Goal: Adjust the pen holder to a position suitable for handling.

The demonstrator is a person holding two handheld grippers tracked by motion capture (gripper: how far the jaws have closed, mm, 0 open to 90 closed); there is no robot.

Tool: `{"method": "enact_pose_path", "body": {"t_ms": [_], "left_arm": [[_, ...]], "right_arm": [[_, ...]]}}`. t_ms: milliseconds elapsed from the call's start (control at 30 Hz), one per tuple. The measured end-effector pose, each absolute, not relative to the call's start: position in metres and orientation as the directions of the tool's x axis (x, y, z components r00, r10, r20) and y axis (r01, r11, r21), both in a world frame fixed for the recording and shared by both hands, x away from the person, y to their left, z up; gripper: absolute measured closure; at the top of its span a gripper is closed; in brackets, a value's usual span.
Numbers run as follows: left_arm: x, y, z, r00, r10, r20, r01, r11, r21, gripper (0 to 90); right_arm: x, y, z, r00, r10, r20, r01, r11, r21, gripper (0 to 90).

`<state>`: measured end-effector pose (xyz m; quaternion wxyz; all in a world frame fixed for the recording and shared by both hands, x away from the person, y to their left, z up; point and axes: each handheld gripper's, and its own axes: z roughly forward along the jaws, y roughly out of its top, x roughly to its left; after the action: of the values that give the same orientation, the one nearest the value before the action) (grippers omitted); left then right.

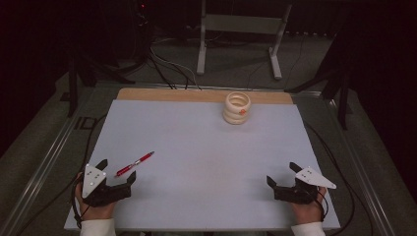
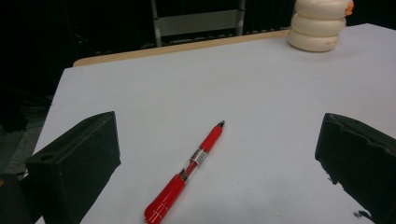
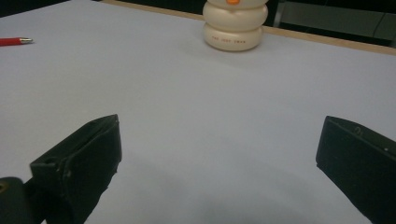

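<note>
**Red pen lay between my open left jaws at the near edge of the table**

My left gripper (image 1: 117, 171) rested at the near left corner of the white table (image 1: 206, 147), its jaws spread wide with nothing clamped in them. The red pen (image 1: 134, 164) lay flat on the surface just beyond that gripper, its tip pointing away toward the far right. In the left gripper view the pen (image 2: 185, 175) sat in the gap between the two black jaws, touching neither. My right gripper (image 1: 281, 173) rested at the near right corner, well apart from the pen, jaws likewise spread and holding nothing. A cream ringed pen holder (image 1: 237, 108) with an orange spot stood upright near the table's far edge, right of centre. In the right gripper view the holder (image 3: 235, 28) stood far ahead and the pen's tip (image 3: 14, 41) showed at far left.
</note>
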<state>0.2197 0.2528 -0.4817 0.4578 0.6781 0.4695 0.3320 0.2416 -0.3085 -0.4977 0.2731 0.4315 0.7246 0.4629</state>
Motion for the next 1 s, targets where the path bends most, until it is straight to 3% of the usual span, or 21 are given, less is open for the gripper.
{"method": "enact_pose_path", "body": {"t_ms": [600, 1000], "left_arm": [[0.222, 0.254, -0.484, 0.316, 0.948, 0.036, 0.297, -0.135, 0.945, 0.6], [0.226, 0.258, -0.489, 0.310, 0.951, 0.007, 0.311, -0.108, 0.944, 0.6]], "right_arm": [[0.243, -0.306, -0.494, -0.455, 0.889, 0.054, 0.387, 0.142, 0.911, 0.5], [0.250, -0.295, -0.470, -0.475, 0.878, 0.052, 0.364, 0.142, 0.920, 0.6]]}}
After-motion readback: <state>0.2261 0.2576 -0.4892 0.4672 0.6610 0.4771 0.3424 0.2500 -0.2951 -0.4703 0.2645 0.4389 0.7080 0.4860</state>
